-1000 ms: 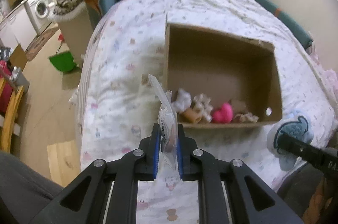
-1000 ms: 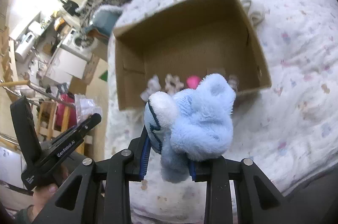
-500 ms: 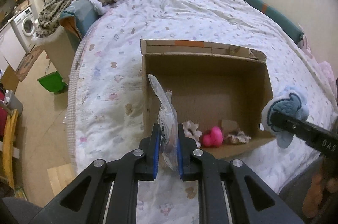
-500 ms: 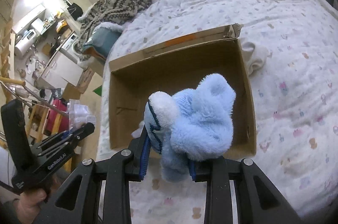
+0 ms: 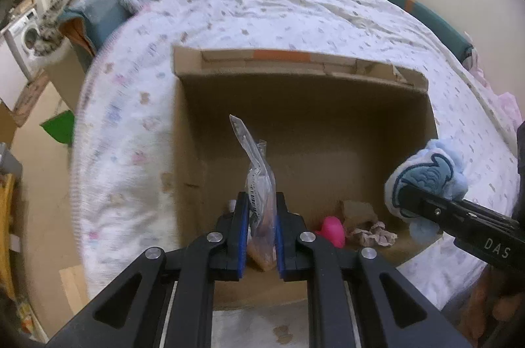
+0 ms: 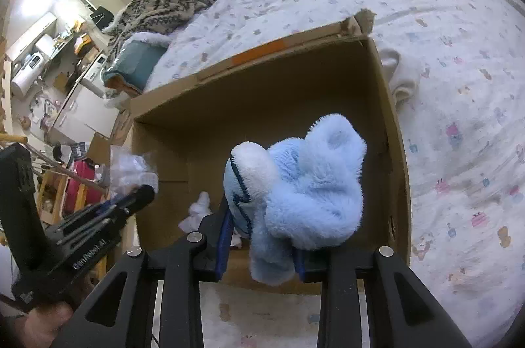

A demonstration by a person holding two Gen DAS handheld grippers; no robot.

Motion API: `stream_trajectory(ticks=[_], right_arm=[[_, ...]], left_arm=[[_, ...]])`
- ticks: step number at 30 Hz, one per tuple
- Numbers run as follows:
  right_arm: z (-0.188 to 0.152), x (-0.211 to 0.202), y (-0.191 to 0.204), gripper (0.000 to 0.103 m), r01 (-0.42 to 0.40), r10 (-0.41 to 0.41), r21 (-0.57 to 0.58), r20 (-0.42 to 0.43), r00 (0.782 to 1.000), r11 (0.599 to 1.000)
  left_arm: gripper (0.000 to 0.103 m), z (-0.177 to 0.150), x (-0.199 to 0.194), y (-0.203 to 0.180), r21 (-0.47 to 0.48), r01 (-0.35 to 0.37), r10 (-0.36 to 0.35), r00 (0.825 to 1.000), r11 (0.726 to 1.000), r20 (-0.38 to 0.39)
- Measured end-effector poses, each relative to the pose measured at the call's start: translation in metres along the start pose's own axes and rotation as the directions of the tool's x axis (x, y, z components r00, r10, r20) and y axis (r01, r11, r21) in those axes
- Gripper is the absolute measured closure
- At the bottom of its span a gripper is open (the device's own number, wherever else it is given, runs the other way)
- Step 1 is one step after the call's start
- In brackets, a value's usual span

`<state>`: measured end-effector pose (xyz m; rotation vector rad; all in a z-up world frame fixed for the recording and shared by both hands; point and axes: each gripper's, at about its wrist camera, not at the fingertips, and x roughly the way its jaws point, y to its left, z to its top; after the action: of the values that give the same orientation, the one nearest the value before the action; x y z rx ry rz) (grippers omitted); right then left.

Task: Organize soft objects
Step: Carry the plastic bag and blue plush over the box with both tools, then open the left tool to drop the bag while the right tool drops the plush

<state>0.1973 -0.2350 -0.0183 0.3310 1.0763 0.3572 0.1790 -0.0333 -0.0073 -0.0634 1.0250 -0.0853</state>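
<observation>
Box position: cardboard box point(image 5: 305, 131) sits open-topped on the patterned bedspread point(image 5: 131, 131), directly ahead of and below both grippers.
Left gripper point(image 5: 259, 233): jaws nearly closed, blue pads pinching a thin clear plastic packet point(image 5: 257, 180) by its lower part.
Packet axis: long axis runs up and away from the fingers, its free top corner tilting left; it hangs over the near-left part of the box opening.
Right gripper point(image 6: 262, 244): jaws partly apart, clamped on the lower end of a light blue plush toy point(image 6: 302, 184), which bulges above and wider than the pads.
Plush position: over the near half of the box in the right wrist view; seen from the left wrist view it sits at the box's right wall, just above the rim.
Box contents: pink toy point(image 5: 332, 229), crumpled pale fabric pieces point(image 5: 370, 229) and a white soft piece point(image 6: 198, 211) lie along the near wall; the far floor is bare.
Nearer hand: both look about equally close to the opening; I cannot tell which leads.
Likely next step: lowering each item inside the walls and letting go, judging by the task.
Risk: plush may catch on the right wall rim.
</observation>
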Motion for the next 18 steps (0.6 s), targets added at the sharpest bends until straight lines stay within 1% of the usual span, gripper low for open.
stream_trajectory(ticks=[3, 5, 7, 9, 10, 11, 13, 15, 16, 17, 18], right_arm=[[-0.006, 0.011, -0.005, 0.07, 0.008, -0.008, -0.001, -0.017, 1.0, 1.0], [-0.01, 0.014, -0.005, 0.07, -0.016, 0.016, -0.004, -0.019, 1.0, 1.0], [-0.012, 0.018, -0.003, 0.069, 0.009, -0.009, -0.033, -0.023, 1.0, 0.999], [-0.013, 0.02, -0.002, 0.069, -0.004, 0.003, -0.038, -0.027, 1.0, 0.999], [-0.013, 0.022, -0.002, 0.069, 0.005, -0.007, -0.046, -0.029, 1.0, 0.999], [-0.014, 0.023, -0.001, 0.069, 0.013, -0.015, -0.052, -0.031, 0.999, 0.999], [-0.015, 0.026, -0.001, 0.068, 0.022, -0.024, -0.057, -0.037, 0.999, 0.998], [-0.014, 0.027, -0.001, 0.067, 0.034, -0.036, -0.058, -0.038, 0.999, 0.998], [-0.014, 0.027, -0.001, 0.065, 0.037, -0.039, -0.057, -0.036, 0.999, 0.998], [-0.013, 0.027, -0.001, 0.061, 0.039, -0.041, -0.057, -0.033, 0.999, 0.998], [-0.013, 0.027, -0.001, 0.061, 0.044, -0.046, -0.057, -0.029, 0.999, 0.997]], left_arm=[[0.09, -0.007, 0.012, -0.003, -0.001, 0.008, -0.008, 1.0, 1.0, -0.012], [0.09, -0.009, 0.016, -0.008, 0.024, 0.003, -0.003, 1.0, 1.0, -0.004], [0.09, -0.009, 0.018, -0.012, 0.047, -0.007, 0.006, 1.0, 0.999, 0.011], [0.09, -0.009, 0.018, -0.011, 0.041, 0.007, -0.008, 1.0, 0.999, 0.026], [0.09, -0.01, 0.018, -0.008, 0.03, -0.001, 0.0, 0.999, 1.0, 0.037], [0.09, -0.009, 0.018, -0.007, 0.017, -0.008, 0.008, 0.999, 1.0, 0.036], [0.09, -0.007, 0.019, -0.004, -0.006, 0.01, -0.01, 1.0, 1.0, 0.028], [0.09, -0.006, 0.02, -0.004, 0.005, -0.003, 0.003, 1.0, 1.0, 0.03], [0.09, -0.007, 0.021, -0.005, 0.012, -0.018, 0.017, 0.999, 1.0, 0.032], [0.09, -0.008, 0.023, -0.005, 0.016, -0.018, 0.018, 0.999, 1.0, 0.028], [0.09, -0.009, 0.024, -0.006, 0.018, -0.014, 0.013, 1.0, 1.0, 0.022]])
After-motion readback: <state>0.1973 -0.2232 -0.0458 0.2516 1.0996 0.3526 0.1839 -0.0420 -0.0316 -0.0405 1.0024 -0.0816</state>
